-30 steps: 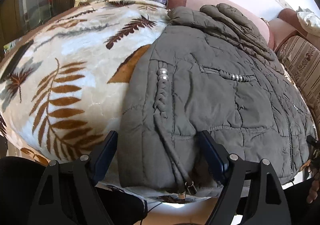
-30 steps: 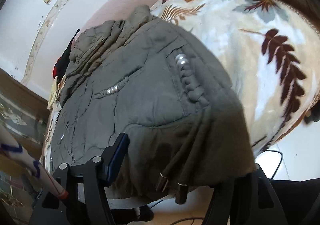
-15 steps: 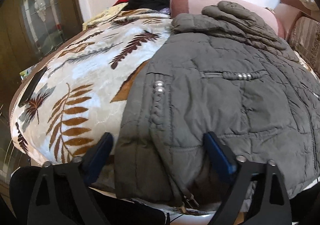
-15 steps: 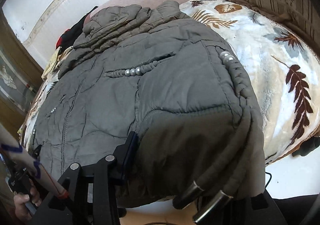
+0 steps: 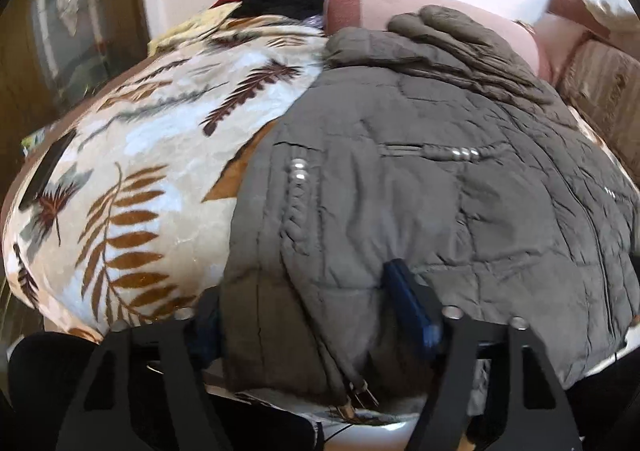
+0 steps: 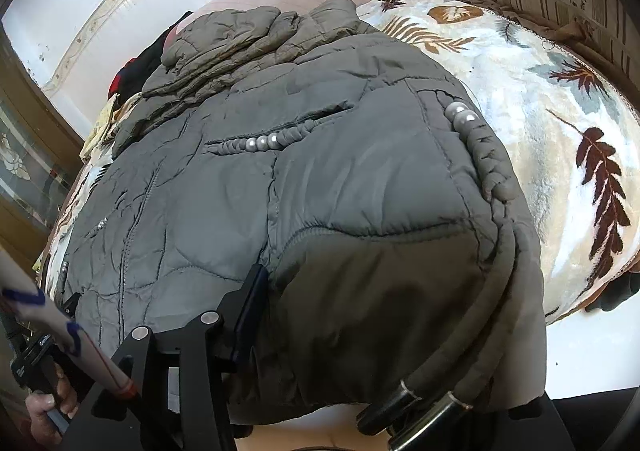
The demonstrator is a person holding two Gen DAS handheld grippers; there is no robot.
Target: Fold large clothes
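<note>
Leaf-print blanket [image 5: 132, 187] bears jacket [image 5: 440, 211]; both tongs angle down, straddling hem.

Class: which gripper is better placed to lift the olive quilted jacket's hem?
Probably left: the left gripper is closing with the olive quilted jacket hem between its jaws; the right gripper, also straddling it, is opening.

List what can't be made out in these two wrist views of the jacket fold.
- Right gripper, right wrist view: its far finger is buried under the jacket hem; grip cannot be told.
- Left gripper, left wrist view: jaws closing around the hem; pad contact is hidden by fabric.
- Jacket sleeves: bunched at the far end, layout unclear.
- Blanket: the part under the jacket is covered.
</note>
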